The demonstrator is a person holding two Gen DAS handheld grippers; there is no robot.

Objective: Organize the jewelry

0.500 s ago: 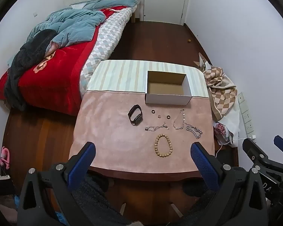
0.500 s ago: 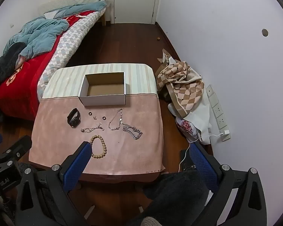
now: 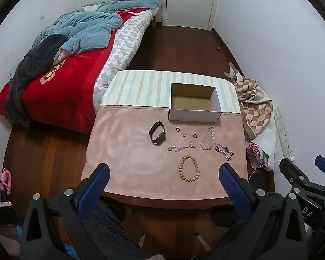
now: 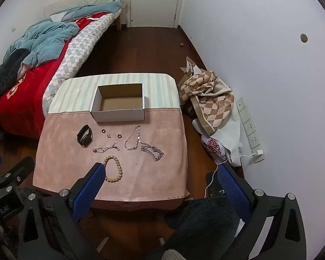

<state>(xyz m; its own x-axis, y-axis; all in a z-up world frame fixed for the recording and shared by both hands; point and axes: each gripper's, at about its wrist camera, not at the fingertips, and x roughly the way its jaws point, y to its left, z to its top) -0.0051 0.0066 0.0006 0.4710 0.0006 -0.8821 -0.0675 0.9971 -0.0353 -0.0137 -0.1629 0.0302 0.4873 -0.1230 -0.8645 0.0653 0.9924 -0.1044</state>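
Both grippers hang above the near edge of the table, and nothing is in either one. Left gripper (image 3: 163, 178), blue-padded jaws spread wide, empty, angled down at the pink cloth. Right gripper (image 4: 160, 178) is just the same, wide apart and empty, its left pad showing right over the edge of the round wooden-bead bracelet (image 4: 113, 169).

So where's the jewelry? All of it is on the pink cloth-covered table (image 3: 123, 151), none in the white open cardboard box (image 3: 194, 104) at the far side, which looks empty. Nearest the grippers lies the bead bracelet. Beyond it are a thin silver chain with a charm (image 3: 181, 148), a looped silver necklace (image 3: 208, 138) and a heavier silver link chain (image 3: 225, 152), the last two touching or overlapping. The black smartwatch (image 3: 157, 133) sits to the left, and tiny pieces, two dark rings (image 3: 177, 129) with a small stud between them, lie just in front of the box.

Now the risks. Those two touching chains could come up together and tangle if one is lifted carelessly. The tiny rings look hard for broad pads; a clumsy pinch could flick one off the table. The soft cloth may bunch under a pad pressing down and drag the neighbouring pieces along. My call: the beads are the safest opener.
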